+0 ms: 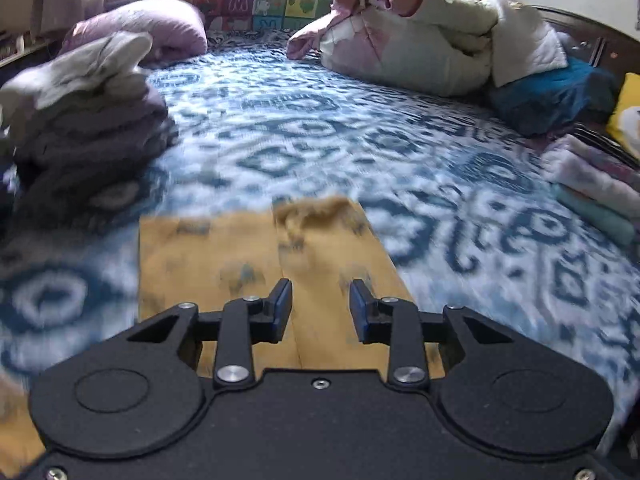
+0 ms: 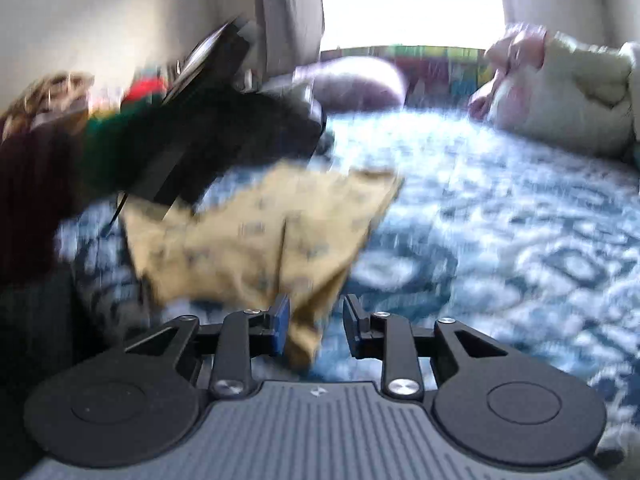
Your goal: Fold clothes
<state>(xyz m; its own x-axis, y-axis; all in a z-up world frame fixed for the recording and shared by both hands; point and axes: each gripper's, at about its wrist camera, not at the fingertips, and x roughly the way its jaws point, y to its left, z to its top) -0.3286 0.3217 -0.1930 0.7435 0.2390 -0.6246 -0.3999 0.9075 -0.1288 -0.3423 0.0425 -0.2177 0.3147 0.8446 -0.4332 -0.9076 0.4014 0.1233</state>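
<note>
A yellow patterned garment [image 1: 248, 256] lies flat on the blue and white bedspread [image 1: 360, 140]. My left gripper [image 1: 320, 300] is open just above its near part, with the cloth below the gap. In the right wrist view the same garment [image 2: 256, 240] lies left of centre. My right gripper [image 2: 316, 316] is open at its near corner, and that corner sits between the fingers. The other gripper [image 2: 224, 120] shows as a dark blurred shape over the garment's far left side.
A dark heap of clothes [image 1: 84, 136] lies at the left. Folded pale clothes [image 1: 592, 184] are stacked at the right. A crumpled quilt [image 1: 432, 40] and a purple pillow [image 1: 160, 28] lie at the far end. Both views are blurred.
</note>
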